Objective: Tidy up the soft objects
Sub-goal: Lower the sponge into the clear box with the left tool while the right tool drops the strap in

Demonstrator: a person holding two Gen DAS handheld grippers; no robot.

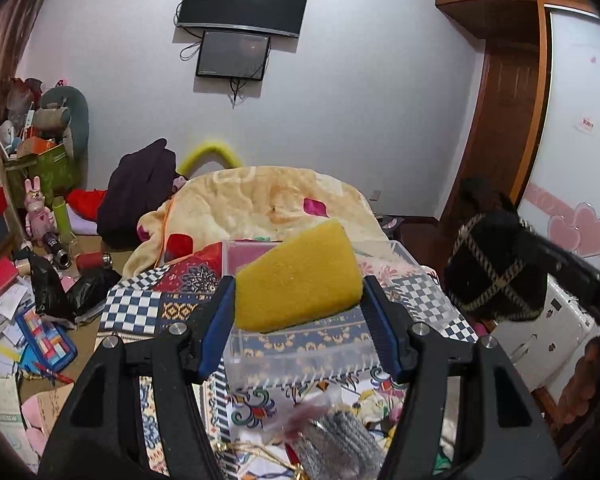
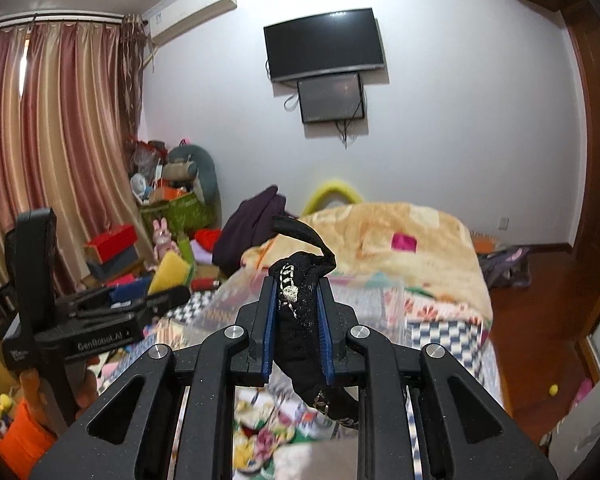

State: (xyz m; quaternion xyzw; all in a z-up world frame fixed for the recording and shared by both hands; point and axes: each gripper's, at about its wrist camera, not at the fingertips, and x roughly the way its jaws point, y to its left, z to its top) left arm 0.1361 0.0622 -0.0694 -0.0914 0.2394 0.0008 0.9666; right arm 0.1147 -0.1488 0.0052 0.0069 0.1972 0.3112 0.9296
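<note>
Two soft things are in the air at once, one per claw. In the left wrist view, the left gripper (image 1: 298, 300) is clamped across a yellow wedge-shaped sponge (image 1: 298, 276), its blue pads pressing each side, and it hangs over a clear plastic storage box (image 1: 300, 356) that sits on the patterned quilt of the bed (image 1: 140, 308); a black knitted piece with pale criss-cross lines (image 1: 496, 272) shows at the right, carried beside it. In the right wrist view, the right gripper (image 2: 298, 312) is closed on that same black knit, bunched between the pads with a strap sticking up and a tail hanging below, above the near end of the bed. The sponge-carrying claw sits at the left, well apart. To do this step well, I would bring each piece squarely over the box before releasing, lower it inside the rim, and let the knit's loose tail go in first so it does not snag the wall.
</note>
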